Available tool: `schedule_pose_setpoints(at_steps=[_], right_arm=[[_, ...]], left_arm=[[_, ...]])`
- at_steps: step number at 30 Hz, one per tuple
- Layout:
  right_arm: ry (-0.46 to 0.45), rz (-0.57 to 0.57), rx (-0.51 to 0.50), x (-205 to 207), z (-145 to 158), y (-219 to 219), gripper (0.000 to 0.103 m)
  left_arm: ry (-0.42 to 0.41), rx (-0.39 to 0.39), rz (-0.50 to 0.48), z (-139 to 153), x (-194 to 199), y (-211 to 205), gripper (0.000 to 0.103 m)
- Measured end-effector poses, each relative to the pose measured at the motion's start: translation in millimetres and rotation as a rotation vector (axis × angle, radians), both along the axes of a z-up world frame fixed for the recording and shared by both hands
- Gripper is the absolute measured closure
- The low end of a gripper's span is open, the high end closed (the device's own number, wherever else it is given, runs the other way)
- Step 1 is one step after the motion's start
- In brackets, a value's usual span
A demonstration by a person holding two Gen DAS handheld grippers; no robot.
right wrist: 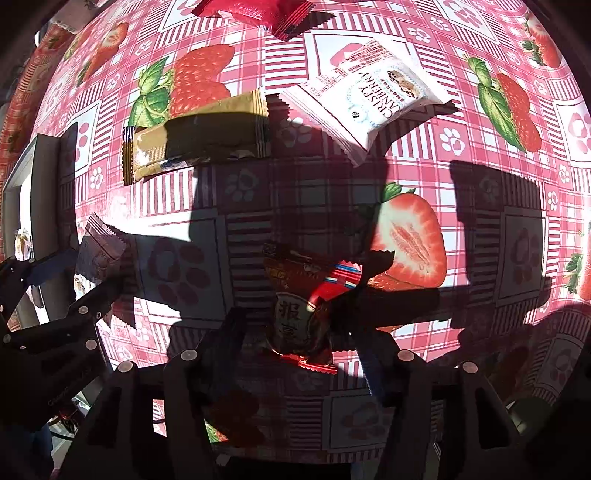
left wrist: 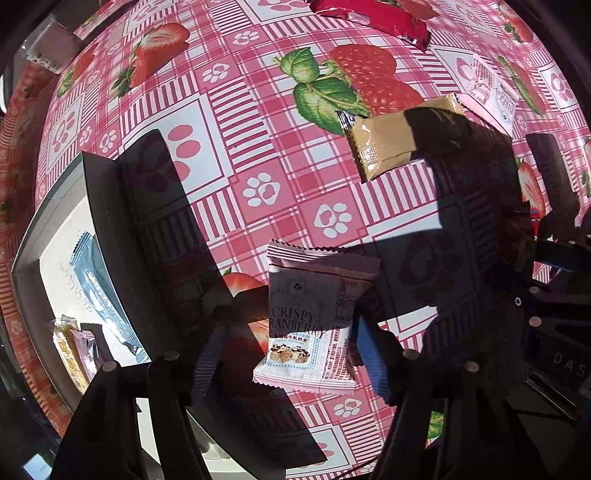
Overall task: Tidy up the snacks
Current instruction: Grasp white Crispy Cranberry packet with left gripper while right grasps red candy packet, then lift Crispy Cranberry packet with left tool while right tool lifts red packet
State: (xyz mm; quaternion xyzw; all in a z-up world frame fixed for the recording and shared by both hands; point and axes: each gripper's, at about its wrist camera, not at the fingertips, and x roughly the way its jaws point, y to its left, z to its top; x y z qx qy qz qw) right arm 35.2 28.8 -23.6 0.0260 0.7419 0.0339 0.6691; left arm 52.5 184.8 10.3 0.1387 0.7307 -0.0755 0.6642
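Hovering low over the pink strawberry-print plaid tablecloth (left wrist: 236, 155), the left gripper (left wrist: 291, 354) pointed forward with its fingers spread on either side of a white "Crispy Cranberry" snack packet (left wrist: 308, 321); whether the pads touched the wrapper could not be told, as shadow covered that spot. The right gripper (right wrist: 301, 343) sat at a similar low angle, its jaws also apart around a dark red snack packet with Chinese characters (right wrist: 301, 295), contact again unclear.

Counted across both views: two white cranberry packets, the second (right wrist: 369, 99) lying loose further off; one gold foil bar wrapper (right wrist: 195, 136) between them, half in shadow; one red foil packet (right wrist: 258, 11) at the far edge, cut off by the frame.

To the left stood a grey-rimmed white tray (left wrist: 55, 236) holding one blue-silver wrapper (left wrist: 96, 284), one yellow packet (left wrist: 68, 350) and one pale pink packet (left wrist: 86, 350), the last two partly hidden behind the gripper's body.
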Motion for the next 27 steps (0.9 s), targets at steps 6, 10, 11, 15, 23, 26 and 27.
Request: schedule_pose_setpoints(at_steps=[6, 10, 11, 15, 23, 26, 27], right_arm=[[0.025, -0.025, 0.031, 7, -4, 5, 0.027], [0.027, -0.040, 0.012, 12, -5, 8, 0.026], [0.026, -0.040, 0.001, 13, -6, 8, 0.026], [0.020, -0.043, -0.046, 15, -8, 3, 0.026], [0.065, -0.083, -0.015, 24, -28, -14, 0.000], [0.118, -0.057, -0.035, 31, -32, -8, 0.000], [0.121, -0.064, -0.034, 33, -33, -8, 0.000]], left_arm=[[0.036, -0.023, 0.009, -11, 15, -5, 0.015], [0.036, -0.016, 0.008, -14, 19, -3, 0.007], [0.045, -0.008, 0.020, -18, 21, -3, 0.001], [0.050, -0.017, 0.034, -20, 22, 0, 0.000], [0.026, -0.031, 0.036, -21, 19, 6, 0.000], [0.033, -0.031, 0.044, -22, 20, 7, 0.000], [0.033, -0.031, 0.044, -22, 20, 7, 0.000]])
